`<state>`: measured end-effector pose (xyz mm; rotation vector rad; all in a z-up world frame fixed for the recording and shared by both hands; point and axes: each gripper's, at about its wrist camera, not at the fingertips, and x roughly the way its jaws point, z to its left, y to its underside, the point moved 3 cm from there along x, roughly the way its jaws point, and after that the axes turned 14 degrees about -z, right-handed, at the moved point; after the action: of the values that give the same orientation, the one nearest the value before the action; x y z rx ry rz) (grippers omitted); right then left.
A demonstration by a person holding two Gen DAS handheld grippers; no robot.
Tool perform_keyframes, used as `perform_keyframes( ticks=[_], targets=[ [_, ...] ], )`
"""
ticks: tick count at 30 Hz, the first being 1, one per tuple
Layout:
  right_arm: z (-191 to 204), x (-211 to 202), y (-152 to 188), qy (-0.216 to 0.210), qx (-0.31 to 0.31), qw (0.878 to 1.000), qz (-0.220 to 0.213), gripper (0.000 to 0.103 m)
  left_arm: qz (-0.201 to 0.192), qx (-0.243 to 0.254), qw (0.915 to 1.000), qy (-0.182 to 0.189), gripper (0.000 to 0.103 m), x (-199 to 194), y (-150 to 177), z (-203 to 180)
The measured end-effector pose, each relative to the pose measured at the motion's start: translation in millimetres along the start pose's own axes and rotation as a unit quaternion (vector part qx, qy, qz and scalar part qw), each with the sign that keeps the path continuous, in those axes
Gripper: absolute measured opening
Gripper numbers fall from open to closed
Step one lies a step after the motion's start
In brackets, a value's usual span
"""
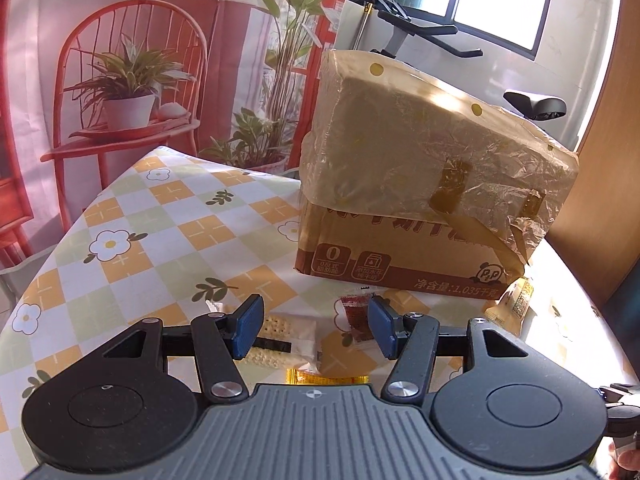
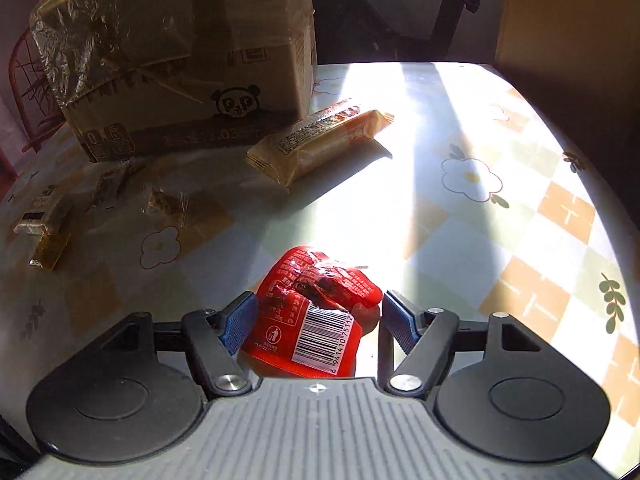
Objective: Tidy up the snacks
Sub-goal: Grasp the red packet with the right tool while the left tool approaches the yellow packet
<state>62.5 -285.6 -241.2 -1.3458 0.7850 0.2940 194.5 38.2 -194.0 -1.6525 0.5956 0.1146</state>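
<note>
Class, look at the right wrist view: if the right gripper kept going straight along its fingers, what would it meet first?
Most likely the red plastic snack packet with a barcode, already lying between the open blue-padded fingers of the right gripper. Beyond it lies only the checked flower-print tablecloth, though depth is hard to judge.

Cardboard box (image 1: 404, 256) under crinkled glossy film; red snack packet (image 2: 316, 312) shiny plastic; tablecloth (image 1: 132, 240) smooth, slightly glossy.

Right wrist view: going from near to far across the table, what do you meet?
Red snack packet between the gripper's fingers → long orange-yellow snack pack → taped cardboard box with a panda.
</note>
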Motion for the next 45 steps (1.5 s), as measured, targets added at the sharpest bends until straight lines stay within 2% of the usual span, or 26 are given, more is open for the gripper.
perform_keyframes(
  ticks=[5, 10, 12, 15, 23, 29, 30, 31, 34, 38, 45],
  targets=[
    [19.4, 9.8, -2.8, -0.018, -0.047, 0.999, -0.012, 0.068, 0.007, -0.003, 1.0000, 0.000, 0.060, 0.9, 7.1, 3.6],
    [41.8, 27.6, -10.5, -0.069, -0.062, 0.996, -0.018, 0.066, 0.020, -0.005, 0.9998, -0.008, 0.060, 2.9, 15.8, 9.3],
    [54.2, 33.5, -12.3, -0.084, -0.079, 0.993, -0.020, 0.066, 0.022, -0.007, 0.9997, -0.011, 0.060, 3.0, 17.0, 11.7],
    [67.3, 41.7, -15.1, -0.098, -0.082, 0.992, -0.021, 0.072, 0.025, -0.006, 0.9995, -0.016, 0.060, 3.4, 17.9, 13.0],
    [79.2, 52.8, -17.3, -0.106, -0.078, 0.991, -0.034, 0.075, 0.032, -0.002, 0.9993, -0.022, 0.060, 6.8, 21.7, 10.1],
    [85.7, 58.7, -20.0, -0.109, -0.074, 0.990, -0.042, 0.081, 0.036, 0.005, 0.9991, -0.019, 0.060, 8.1, 23.5, 5.3],
    [85.7, 59.1, -20.2, -0.109, -0.075, 0.990, -0.045, 0.079, 0.038, 0.007, 0.9991, -0.019, 0.060, 8.4, 24.6, 4.7],
    [85.7, 59.2, -20.1, -0.107, -0.077, 0.990, -0.052, 0.071, 0.040, 0.008, 0.9990, -0.019, 0.060, 8.9, 25.4, 4.3],
    [83.3, 57.9, -17.4, -0.103, -0.083, 0.989, -0.072, 0.057, 0.051, 0.013, 0.9986, -0.012, 0.060, 11.3, 30.7, 3.5],
    [70.7, 55.1, -14.3, -0.120, -0.044, 0.988, -0.091, 0.052, 0.067, 0.043, 0.9967, -0.009, 0.062, 16.8, 42.2, -3.0],
    [87.4, 47.0, -4.4, -0.142, -0.101, 0.979, -0.109, 0.050, 0.097, 0.047, 0.9941, -0.008, 0.062, 31.6, 63.6, -8.5]
  ],
)
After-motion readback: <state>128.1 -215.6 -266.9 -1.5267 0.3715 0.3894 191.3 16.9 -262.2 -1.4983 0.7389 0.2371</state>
